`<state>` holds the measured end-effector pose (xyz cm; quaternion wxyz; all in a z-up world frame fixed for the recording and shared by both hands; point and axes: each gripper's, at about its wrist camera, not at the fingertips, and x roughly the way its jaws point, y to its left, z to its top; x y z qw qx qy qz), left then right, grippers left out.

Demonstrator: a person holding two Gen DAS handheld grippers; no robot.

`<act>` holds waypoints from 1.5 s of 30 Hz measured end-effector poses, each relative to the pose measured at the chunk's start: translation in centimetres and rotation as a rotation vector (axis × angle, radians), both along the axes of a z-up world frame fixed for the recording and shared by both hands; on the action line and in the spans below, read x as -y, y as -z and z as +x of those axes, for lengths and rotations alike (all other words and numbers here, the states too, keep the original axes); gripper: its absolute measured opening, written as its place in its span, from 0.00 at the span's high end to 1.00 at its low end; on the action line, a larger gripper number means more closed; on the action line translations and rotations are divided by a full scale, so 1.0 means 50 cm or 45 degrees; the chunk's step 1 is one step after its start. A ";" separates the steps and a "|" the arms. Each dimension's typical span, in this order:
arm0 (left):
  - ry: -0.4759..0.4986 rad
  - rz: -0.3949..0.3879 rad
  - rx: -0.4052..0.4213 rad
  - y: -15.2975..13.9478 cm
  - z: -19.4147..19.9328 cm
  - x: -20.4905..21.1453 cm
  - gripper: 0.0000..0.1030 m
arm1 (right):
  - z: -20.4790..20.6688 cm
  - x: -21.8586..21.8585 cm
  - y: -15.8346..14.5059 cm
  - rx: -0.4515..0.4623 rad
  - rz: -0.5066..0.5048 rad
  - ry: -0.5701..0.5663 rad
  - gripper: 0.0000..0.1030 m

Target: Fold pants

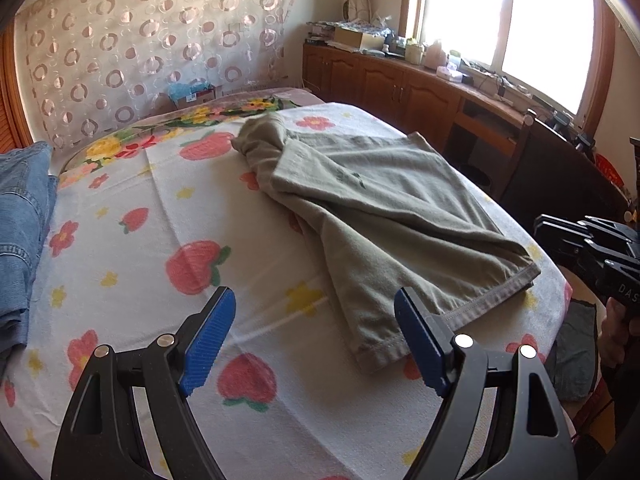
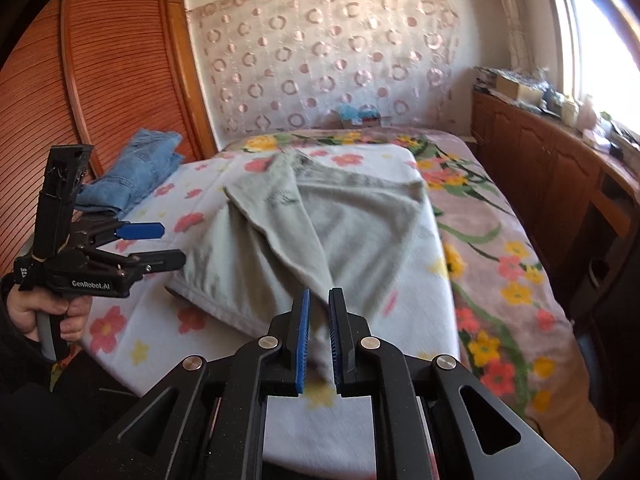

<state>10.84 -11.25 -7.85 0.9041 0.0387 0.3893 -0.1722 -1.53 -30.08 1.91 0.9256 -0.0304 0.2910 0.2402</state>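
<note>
Grey-green pants [image 1: 384, 208] lie loosely doubled over on a white flower-print towel [image 1: 192, 208] on the bed. My left gripper [image 1: 316, 312] is open and empty, hovering just short of the near hem. It also shows in the right wrist view [image 2: 168, 246], open, left of the pants [image 2: 320, 216]. My right gripper [image 2: 319, 312] is nearly closed, its blue pads pinching a fold of the pants fabric at the near edge. In the left wrist view its black body [image 1: 600, 248] shows at the right edge, fingertips out of sight.
Folded blue jeans [image 1: 20, 240] lie on the bed's left side, also in the right wrist view [image 2: 136, 168]. A pink floral blanket [image 2: 500, 240] covers the bed under the towel. Wooden cabinets [image 1: 400, 80] with clutter run below the window at right. A slatted wooden door [image 2: 100, 80] stands left.
</note>
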 end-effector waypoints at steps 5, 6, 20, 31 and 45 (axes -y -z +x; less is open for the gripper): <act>-0.038 -0.014 0.046 -0.027 0.001 -0.031 0.20 | 0.046 -0.057 -0.017 0.044 0.002 -0.094 0.86; -0.049 -0.019 0.056 -0.033 0.002 -0.039 0.20 | 0.054 -0.068 -0.020 0.057 -0.004 -0.104 0.79; -0.161 -0.053 0.138 -0.080 0.016 -0.135 0.20 | 0.206 -0.204 0.010 -0.009 -0.075 -0.241 0.72; -0.172 -0.068 0.117 -0.062 0.021 -0.148 0.20 | 0.277 -0.279 0.026 -0.059 -0.286 -0.250 0.81; -0.150 -0.068 0.100 -0.053 0.011 -0.128 0.20 | 0.311 -0.134 -0.042 0.018 -0.107 -0.040 0.98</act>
